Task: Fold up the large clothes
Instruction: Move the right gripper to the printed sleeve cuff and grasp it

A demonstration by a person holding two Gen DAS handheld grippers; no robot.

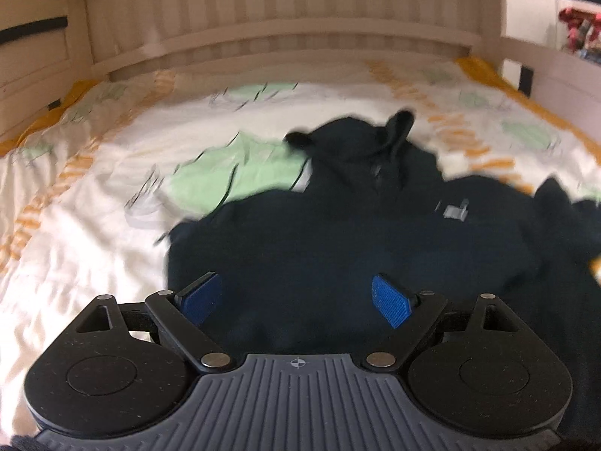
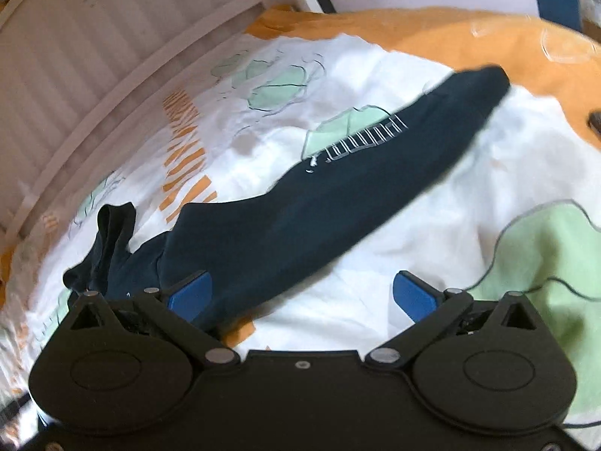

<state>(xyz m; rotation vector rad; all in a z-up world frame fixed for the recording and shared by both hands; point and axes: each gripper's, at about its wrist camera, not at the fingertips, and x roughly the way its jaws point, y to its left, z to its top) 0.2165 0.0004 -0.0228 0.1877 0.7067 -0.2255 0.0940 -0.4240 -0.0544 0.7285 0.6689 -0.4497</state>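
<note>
Dark navy zip-front jacket point(image 1: 338, 233), soft fabric, one item: spread across the centre and right of the left wrist view on a white bed cover printed with pale green shapes and orange stripes point(image 1: 94, 203); collar at upper centre, small pale chest label to the right. Long navy sleeve with white lettering point(image 2: 338, 195): runs diagonally from lower left to upper right in the right wrist view, flat on the same cover. Cream ribbed headboard point(image 1: 285, 3): top of frame. Left gripper point(image 1: 296, 297), black with blue pads: jaws wide apart above the jacket body, nothing pinched. Right gripper point(image 2: 302, 297): jaws fully spread, left pad point(image 2: 189, 295) over the sleeve's base, right pad over bare cover, no cloth clamped.
</note>
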